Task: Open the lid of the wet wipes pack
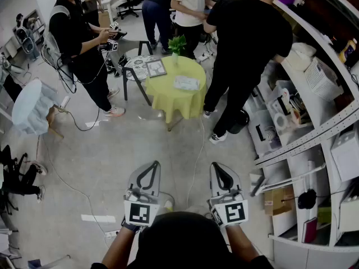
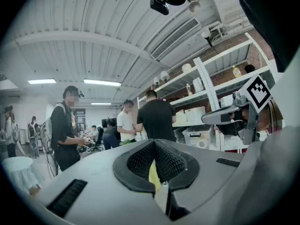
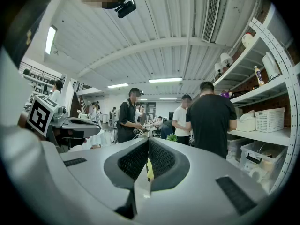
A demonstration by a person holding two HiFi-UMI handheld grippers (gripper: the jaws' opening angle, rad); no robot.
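The wet wipes pack (image 1: 187, 83) lies flat, pale and rectangular, on a small round table with a yellow cloth (image 1: 174, 97), a few steps ahead of me. Both grippers are held level over the floor, well short of that table. My left gripper (image 1: 150, 166) is shut with nothing between its jaws, and in its own view the left gripper (image 2: 153, 142) has its dark pads meeting at the tip. My right gripper (image 1: 217, 167) is shut and empty too, as the right gripper (image 3: 148, 140) shows in its own view. A sliver of yellow shows behind each pair of jaws.
A framed picture (image 1: 156, 68) and a small green plant (image 1: 177, 43) share the yellow table. A person in black (image 1: 247, 32) stands between it and the white shelves (image 1: 314, 122) on the right. Another person (image 1: 78, 38) stands at the left, near a white-covered stand (image 1: 33, 105). Cables cross the floor.
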